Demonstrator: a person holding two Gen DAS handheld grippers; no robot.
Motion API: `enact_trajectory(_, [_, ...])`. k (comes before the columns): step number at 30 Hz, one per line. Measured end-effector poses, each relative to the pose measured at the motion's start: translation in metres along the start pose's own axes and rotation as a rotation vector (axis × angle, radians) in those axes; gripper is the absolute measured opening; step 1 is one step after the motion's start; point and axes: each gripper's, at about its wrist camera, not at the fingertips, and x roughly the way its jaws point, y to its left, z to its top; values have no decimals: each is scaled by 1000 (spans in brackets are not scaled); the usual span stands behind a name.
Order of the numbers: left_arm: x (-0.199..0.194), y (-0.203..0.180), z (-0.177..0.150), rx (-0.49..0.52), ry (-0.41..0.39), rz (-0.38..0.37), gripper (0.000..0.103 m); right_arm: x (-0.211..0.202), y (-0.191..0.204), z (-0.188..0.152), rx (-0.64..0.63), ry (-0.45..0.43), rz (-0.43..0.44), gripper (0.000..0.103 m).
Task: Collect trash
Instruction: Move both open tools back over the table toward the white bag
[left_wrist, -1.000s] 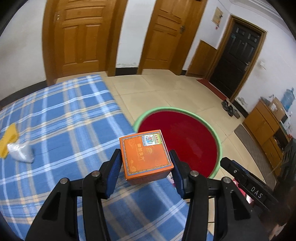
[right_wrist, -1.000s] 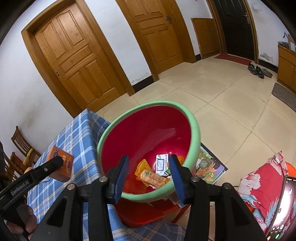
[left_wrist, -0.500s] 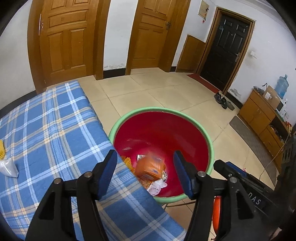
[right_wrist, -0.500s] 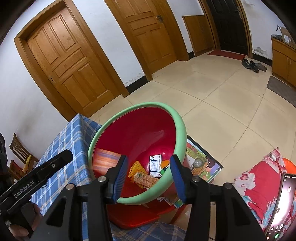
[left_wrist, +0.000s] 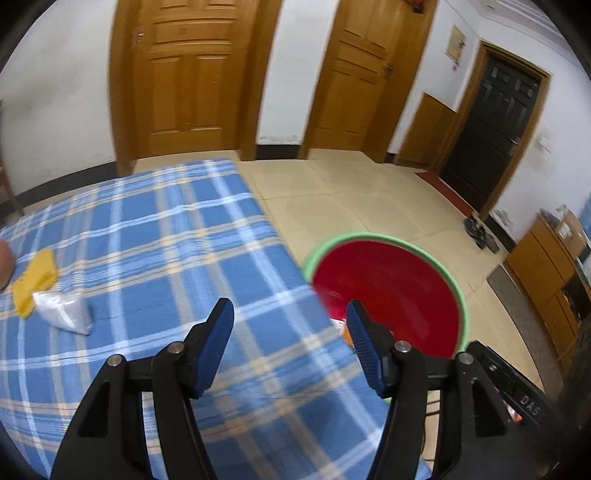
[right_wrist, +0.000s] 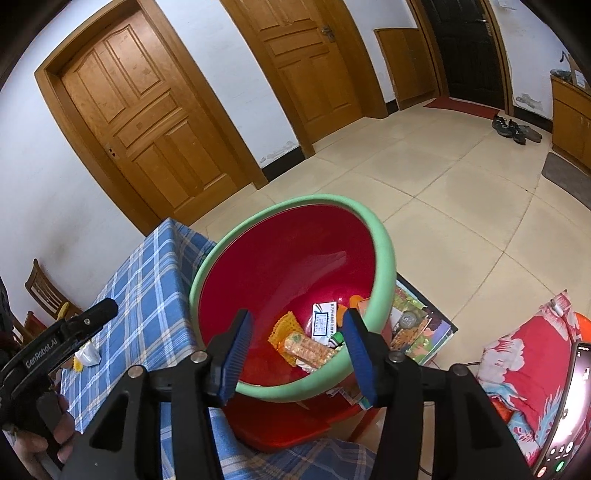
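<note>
My left gripper (left_wrist: 289, 306) stands open and empty over the blue plaid tablecloth (left_wrist: 166, 240), close to the table's right edge. To its left on the cloth lie a yellow wrapper (left_wrist: 35, 280) and a clear plastic bag (left_wrist: 62, 312). The red basin with a green rim (right_wrist: 384, 258) sits beside the table; its rim (left_wrist: 458, 295) also shows in the left wrist view. My right gripper (right_wrist: 297, 317) hovers over the basin's near rim, its jaws opening with nothing held between them. Inside the basin lie a biscuit packet (right_wrist: 306, 345), a white carton (right_wrist: 321, 325) and a yellow mesh wrapper (right_wrist: 284, 326).
A red stool (right_wrist: 280, 424) carries the basin. A picture book (right_wrist: 417, 325) lies on the tiled floor, with a red flowered cushion (right_wrist: 535, 354) and a phone (right_wrist: 565, 417) at the right. A wooden chair (right_wrist: 40, 291) stands behind the table. A hand (right_wrist: 55, 432) grips the left tool.
The left gripper let go of the orange box, which dropped into the basin, then swung left over the table. The right gripper's jaws widened slightly and it stayed in place.
</note>
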Motion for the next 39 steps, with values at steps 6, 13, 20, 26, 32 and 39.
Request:
enact_trajectory(6, [-4,45,6,-104,-15,81,63,1,8,-3,-10,7,9,58])
enact_trajectory(13, [8,91,10,-208,-14,135,63,2,13,-5,-19,15,13,58])
enact_trajectory(20, [16,115,-4,-259,22,168,63,5,18,-5,-26,21,15,59])
enact_trajectory(26, [7,135,-20,-290,25,201,63,7,20,-7,-28,28,22,59])
enact_trajectory(32, [-9,152,-33,-310,23,240,63,8,25,-10,-35,33,32,59])
enact_trajectory(39, [-35,176,-44,-330,0,295,63,8,31,-11,-42,34,42,59])
